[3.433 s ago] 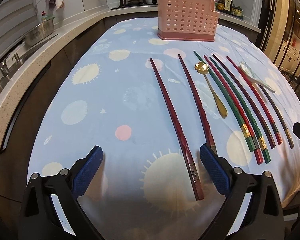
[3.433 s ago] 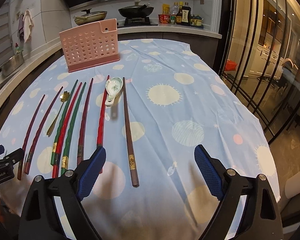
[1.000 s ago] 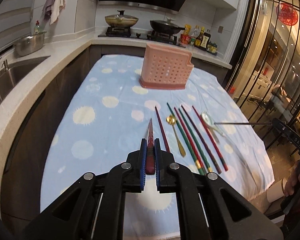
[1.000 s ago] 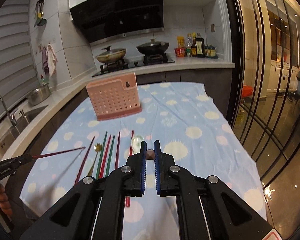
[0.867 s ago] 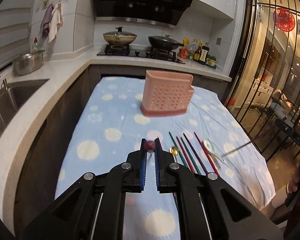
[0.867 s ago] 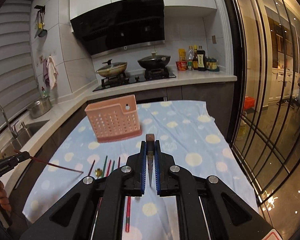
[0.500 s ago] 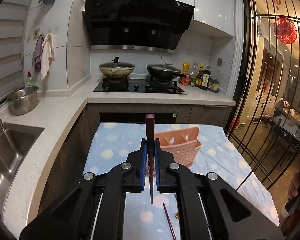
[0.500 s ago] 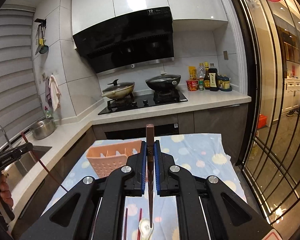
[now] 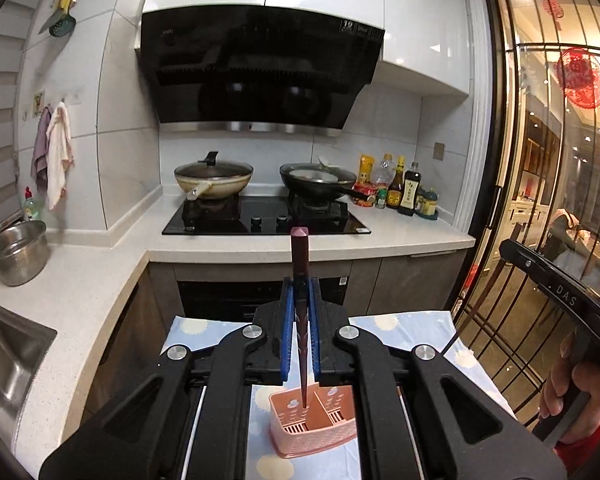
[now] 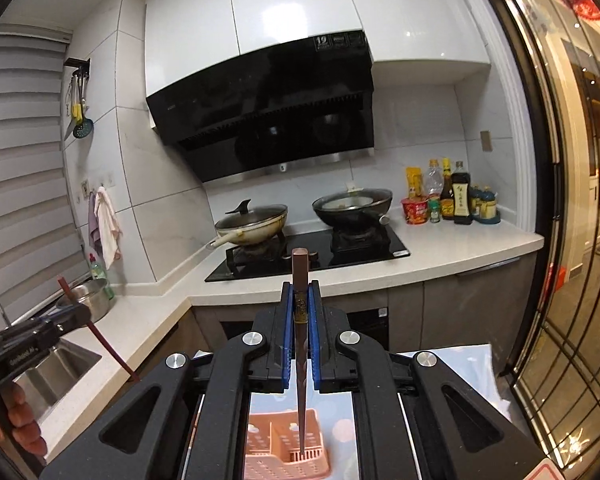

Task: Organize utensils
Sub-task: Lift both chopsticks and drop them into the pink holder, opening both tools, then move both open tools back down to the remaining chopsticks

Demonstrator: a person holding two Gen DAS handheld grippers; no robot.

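Both tongs (image 9: 300,300) (image 10: 300,304) clamped on slim tapered chopsticks (image 9: 300,264) (image 10: 300,276)

My right gripper (image 10: 300,322) clamps a brown chopstick (image 10: 300,364) upright, tip over the pink holder (image 10: 272,456); left gripper (image 10: 40,340) at far left grips a red chopstick (image 10: 100,340).

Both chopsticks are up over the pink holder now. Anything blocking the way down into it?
Nothing visible. The dark red chopstick in the left gripper and the brown chopstick in the right gripper both hang tip-down over the open pink holder, whose compartments look empty.
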